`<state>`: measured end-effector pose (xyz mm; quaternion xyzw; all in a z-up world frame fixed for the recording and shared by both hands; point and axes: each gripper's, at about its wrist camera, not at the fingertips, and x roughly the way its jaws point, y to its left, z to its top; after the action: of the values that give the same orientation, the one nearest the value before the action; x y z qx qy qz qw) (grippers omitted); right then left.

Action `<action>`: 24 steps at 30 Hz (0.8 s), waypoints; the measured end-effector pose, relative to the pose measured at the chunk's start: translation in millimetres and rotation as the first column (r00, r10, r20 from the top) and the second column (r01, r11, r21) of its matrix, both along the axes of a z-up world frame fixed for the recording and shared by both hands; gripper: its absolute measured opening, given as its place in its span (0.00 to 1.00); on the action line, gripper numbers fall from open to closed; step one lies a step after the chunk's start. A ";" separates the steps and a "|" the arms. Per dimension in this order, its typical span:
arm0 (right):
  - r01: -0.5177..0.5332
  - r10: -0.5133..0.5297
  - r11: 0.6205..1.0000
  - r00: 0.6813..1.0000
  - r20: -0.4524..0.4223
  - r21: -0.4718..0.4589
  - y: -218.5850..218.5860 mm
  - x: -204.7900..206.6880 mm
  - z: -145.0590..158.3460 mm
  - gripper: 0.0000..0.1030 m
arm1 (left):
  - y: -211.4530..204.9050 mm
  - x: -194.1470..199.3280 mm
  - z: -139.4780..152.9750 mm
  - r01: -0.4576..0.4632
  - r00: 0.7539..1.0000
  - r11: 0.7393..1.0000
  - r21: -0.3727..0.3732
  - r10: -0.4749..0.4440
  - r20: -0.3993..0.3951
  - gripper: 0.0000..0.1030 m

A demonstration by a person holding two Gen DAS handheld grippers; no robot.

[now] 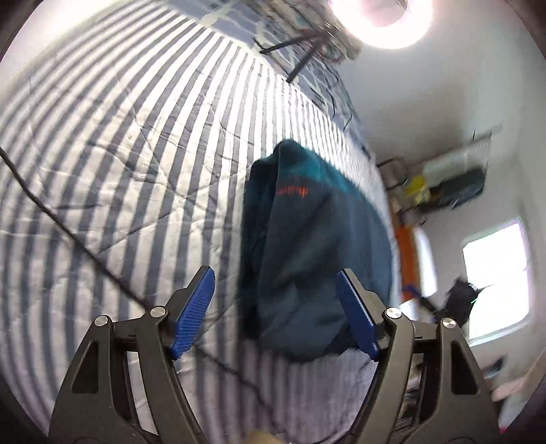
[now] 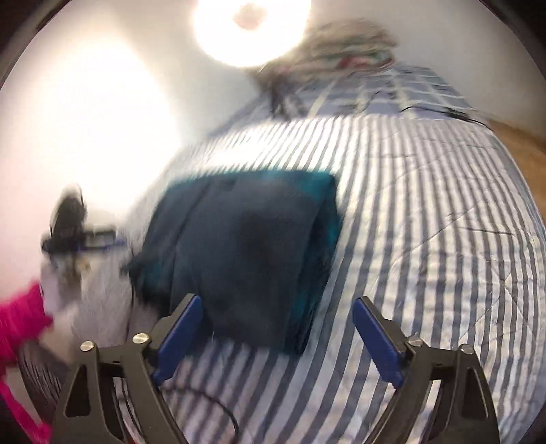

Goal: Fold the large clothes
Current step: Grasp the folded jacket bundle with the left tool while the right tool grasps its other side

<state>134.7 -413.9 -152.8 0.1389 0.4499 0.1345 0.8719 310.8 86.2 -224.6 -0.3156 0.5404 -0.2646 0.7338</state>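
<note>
A dark teal garment (image 1: 307, 252) lies folded into a compact block on the striped bedspread (image 1: 119, 170), close to the bed's edge. It also shows in the right wrist view (image 2: 245, 252) as a rough rectangle. My left gripper (image 1: 274, 283) is open and empty, held above the garment's near end. My right gripper (image 2: 276, 314) is open and empty, just short of the garment's near edge. The left gripper (image 2: 68, 222) appears blurred at the left of the right wrist view.
A pile of mixed clothes (image 2: 344, 44) lies at the head of the bed on a checked sheet (image 2: 419, 92). A black cable (image 1: 68, 225) crosses the bedspread. A bright lamp (image 2: 252, 30) glares above. Wooden floor (image 2: 522, 150) shows right of the bed.
</note>
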 end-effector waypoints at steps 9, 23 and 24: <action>0.079 -0.056 0.981 0.990 -0.129 0.177 -26.9 41.7 -45.2 0.99 | -19.2 42.1 -35.6 0.014 0.994 0.987 -0.157 -0.031 -0.108 0.74; 0.004 0.042 0.969 0.984 -0.176 0.248 -8.6 81.5 -90.5 0.99 | -59.0 82.6 -66.5 0.068 0.988 0.984 -0.167 -0.090 -0.124 0.74; 0.001 0.046 0.966 0.983 -0.175 0.258 -7.7 84.1 -92.7 0.99 | -59.7 83.0 -67.4 0.072 0.988 0.984 -0.164 -0.093 -0.123 0.74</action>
<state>218.8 -421.6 -245.5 0.2573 0.5070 0.1887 0.8007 393.8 26.6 -292.0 -0.3671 0.5767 -0.3160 0.6579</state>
